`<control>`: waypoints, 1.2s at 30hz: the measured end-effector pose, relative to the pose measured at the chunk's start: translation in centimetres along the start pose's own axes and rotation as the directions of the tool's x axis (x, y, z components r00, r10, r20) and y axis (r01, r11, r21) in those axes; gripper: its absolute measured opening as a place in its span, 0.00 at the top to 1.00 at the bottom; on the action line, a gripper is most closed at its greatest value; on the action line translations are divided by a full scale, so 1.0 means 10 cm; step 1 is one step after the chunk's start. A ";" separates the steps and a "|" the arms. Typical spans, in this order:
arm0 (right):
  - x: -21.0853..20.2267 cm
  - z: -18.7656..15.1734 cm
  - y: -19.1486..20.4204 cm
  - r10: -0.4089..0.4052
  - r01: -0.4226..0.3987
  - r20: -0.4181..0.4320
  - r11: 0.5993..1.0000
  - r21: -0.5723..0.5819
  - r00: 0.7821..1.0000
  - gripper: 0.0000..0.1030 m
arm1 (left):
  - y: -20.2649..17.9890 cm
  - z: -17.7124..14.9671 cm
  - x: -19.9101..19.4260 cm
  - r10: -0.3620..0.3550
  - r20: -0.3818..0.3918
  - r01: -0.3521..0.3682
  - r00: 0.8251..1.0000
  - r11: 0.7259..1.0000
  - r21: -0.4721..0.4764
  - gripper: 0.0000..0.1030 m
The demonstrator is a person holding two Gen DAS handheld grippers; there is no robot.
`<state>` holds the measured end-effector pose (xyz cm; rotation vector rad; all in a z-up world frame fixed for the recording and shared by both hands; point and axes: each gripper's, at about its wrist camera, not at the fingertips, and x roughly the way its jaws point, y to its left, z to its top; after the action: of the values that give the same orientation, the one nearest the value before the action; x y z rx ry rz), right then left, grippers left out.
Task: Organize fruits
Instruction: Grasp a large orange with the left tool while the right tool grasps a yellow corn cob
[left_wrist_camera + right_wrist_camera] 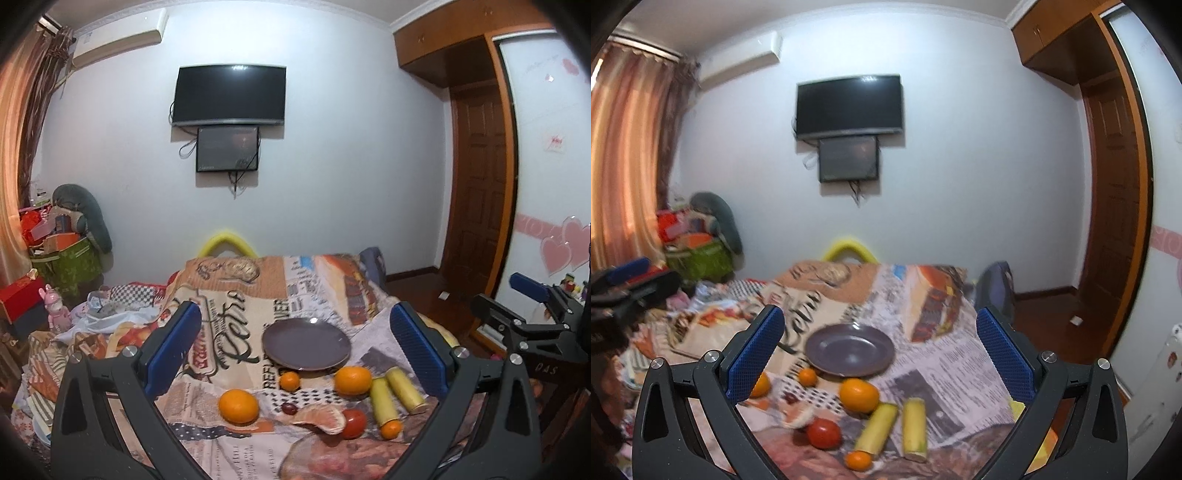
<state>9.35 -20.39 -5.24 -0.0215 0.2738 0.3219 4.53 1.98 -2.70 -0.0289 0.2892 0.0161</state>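
A dark purple plate (306, 345) (849, 349) lies empty on the printed cloth. In front of it lie two large oranges (238, 406) (352, 380), two small oranges (290, 381) (390, 429), a red tomato (355, 422), a pomelo segment (321, 419), a dark grape (289, 408) and two yellow-green cane pieces (384, 400) (406, 391). My left gripper (295, 347) is open and empty above the fruit. My right gripper (879, 350) is open and empty, also above the fruit; it shows at the right edge of the left view (532, 295).
The printed cloth (229, 306) covers a table that drops off at the right to a wooden floor (417, 284). Clutter, a green bag (66, 266) and boxes stand at the left. A TV (229, 94) hangs on the far wall.
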 end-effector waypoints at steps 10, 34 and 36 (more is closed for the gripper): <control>0.50 -0.33 -0.31 -0.034 0.033 -0.192 0.999 -0.010 0.981 0.00 | 0.43 -0.33 0.65 0.041 -0.164 -0.047 0.986 0.998 -0.031 0.02; 1.47 -1.22 -0.58 0.052 -0.028 -0.606 0.998 0.050 0.794 0.40 | 0.93 -1.32 1.86 -0.006 -0.546 -0.064 0.838 0.992 -0.108 0.32; 1.48 -1.25 -0.58 0.066 -0.033 -0.612 0.997 0.065 0.788 0.41 | 0.95 -1.38 1.92 -0.017 -0.564 -0.063 0.825 0.990 -0.123 0.32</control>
<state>21.45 -22.13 -21.37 -0.0700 0.9394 0.3540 18.81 11.27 -21.60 -0.1697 0.8880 0.0521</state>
